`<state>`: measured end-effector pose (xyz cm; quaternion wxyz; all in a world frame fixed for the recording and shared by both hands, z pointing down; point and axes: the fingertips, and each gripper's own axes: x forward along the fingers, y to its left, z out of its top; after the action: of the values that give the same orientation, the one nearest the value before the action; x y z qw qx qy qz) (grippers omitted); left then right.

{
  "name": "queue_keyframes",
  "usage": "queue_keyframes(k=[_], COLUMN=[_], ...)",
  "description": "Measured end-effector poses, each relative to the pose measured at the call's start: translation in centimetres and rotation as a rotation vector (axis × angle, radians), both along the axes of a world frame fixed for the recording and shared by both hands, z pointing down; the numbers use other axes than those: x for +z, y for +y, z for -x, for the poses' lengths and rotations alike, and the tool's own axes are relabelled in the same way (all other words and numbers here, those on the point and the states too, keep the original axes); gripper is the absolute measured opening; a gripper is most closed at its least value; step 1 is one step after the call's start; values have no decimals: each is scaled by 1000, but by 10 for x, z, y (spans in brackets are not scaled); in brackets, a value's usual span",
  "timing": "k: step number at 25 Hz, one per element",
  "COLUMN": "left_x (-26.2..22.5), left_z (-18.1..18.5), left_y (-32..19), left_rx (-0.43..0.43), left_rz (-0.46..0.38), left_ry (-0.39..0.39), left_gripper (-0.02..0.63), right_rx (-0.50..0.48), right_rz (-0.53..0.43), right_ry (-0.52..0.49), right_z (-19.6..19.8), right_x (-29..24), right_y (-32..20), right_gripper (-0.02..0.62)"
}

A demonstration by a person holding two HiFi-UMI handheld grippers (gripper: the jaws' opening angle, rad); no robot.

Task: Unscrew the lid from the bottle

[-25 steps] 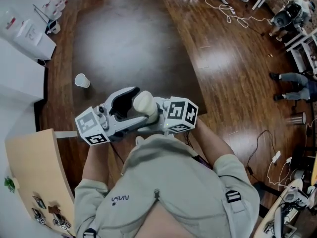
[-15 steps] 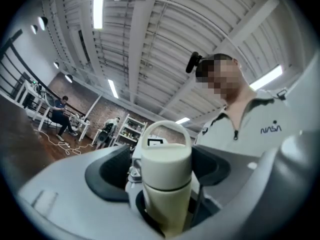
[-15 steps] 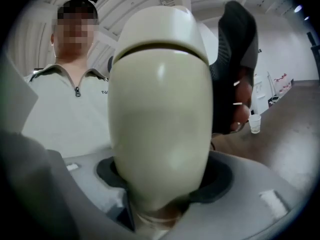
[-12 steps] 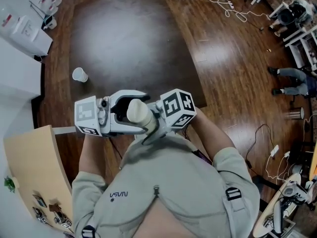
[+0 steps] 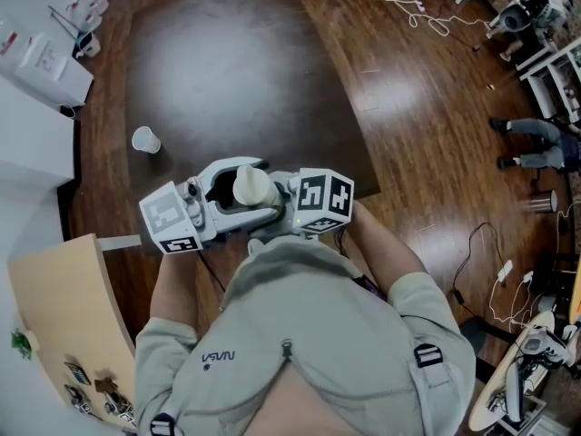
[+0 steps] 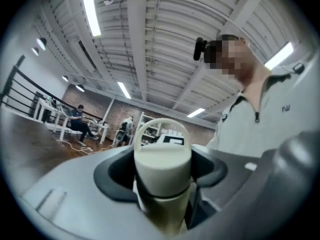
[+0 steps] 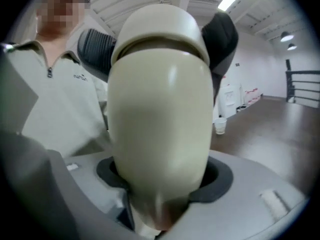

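Note:
A cream bottle is held upright close to the person's chest, above the near edge of the dark table. My right gripper is shut on the bottle's body, its dark pads pressed on both sides. From the left, my left gripper reaches around the cream lid with its loop handle. Its jaws are closing, with the lid between the dark pads and a thin gap still showing. In the head view the lid shows between the left gripper and the right gripper; the body is hidden.
A white paper cup stands on the table's left part. A white box sits at the far left and a tan board at the near left. Cables lie on the wood floor; a person's legs show at right.
The left gripper's jaws have drawn in around the lid, and its marker cube has tilted. The bottle and right gripper stayed in nearly the same place.

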<state>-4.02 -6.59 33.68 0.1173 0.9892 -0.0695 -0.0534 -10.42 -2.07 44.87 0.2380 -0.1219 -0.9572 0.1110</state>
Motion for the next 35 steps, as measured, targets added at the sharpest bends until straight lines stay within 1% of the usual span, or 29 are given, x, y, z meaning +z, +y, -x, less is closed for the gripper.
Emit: queue_keyframes(k=[4, 7, 9, 11, 13, 16, 18, 19, 22, 23, 25, 27, 30, 35], left_x=[10, 14, 15, 18, 20, 23, 23, 22, 10, 4, -6, -11, -5, 30], left_z=[3, 3, 1, -1, -3, -6, -5, -3, 10, 15, 19, 20, 26, 49], left_y=[-27, -39, -44, -45, -42, -39, -39, -39, -42, -42, -43, -43, -44, -54], left_rx=[-266, -475, -585, -656, -689, -717, -761, -797, -946, -986, -1025, -1040, -1056, -1080], left_rz=[-44, -75, -70, -67, -67, -67, -53, -41, 2, 12, 7, -21, -46, -30], left_ry=[-62, -85, -91, -88, -91, -111, -118, -113, -43, -17, 6, -10, -61, -147], left_gripper=[308, 308, 308, 307, 307, 307, 307, 307, 307, 305, 307, 307, 307, 305], right_rx=[292, 482, 585, 641, 642, 597, 591, 602, 660, 668, 664, 657, 667, 715], right_rz=[-193, -338, -415, -441, -436, -421, -432, -453, -534, -539, -521, -499, -446, -401], right_ry=[64, 104, 121, 112, 92, 74, 82, 96, 162, 165, 136, 94, 36, -25], right_z=[0, -9, -16, -21, -23, -24, -26, -28, -39, -44, -50, -58, -66, -75], right_x=[14, 17, 17, 18, 19, 21, 21, 21, 29, 33, 35, 35, 35, 32], right_y=[-49, -76, -89, -94, -91, -84, -84, -86, -93, -93, -91, -91, -100, -124], right_gripper=[301, 301, 301, 301, 301, 301, 301, 301, 299, 301, 301, 301, 301, 301])
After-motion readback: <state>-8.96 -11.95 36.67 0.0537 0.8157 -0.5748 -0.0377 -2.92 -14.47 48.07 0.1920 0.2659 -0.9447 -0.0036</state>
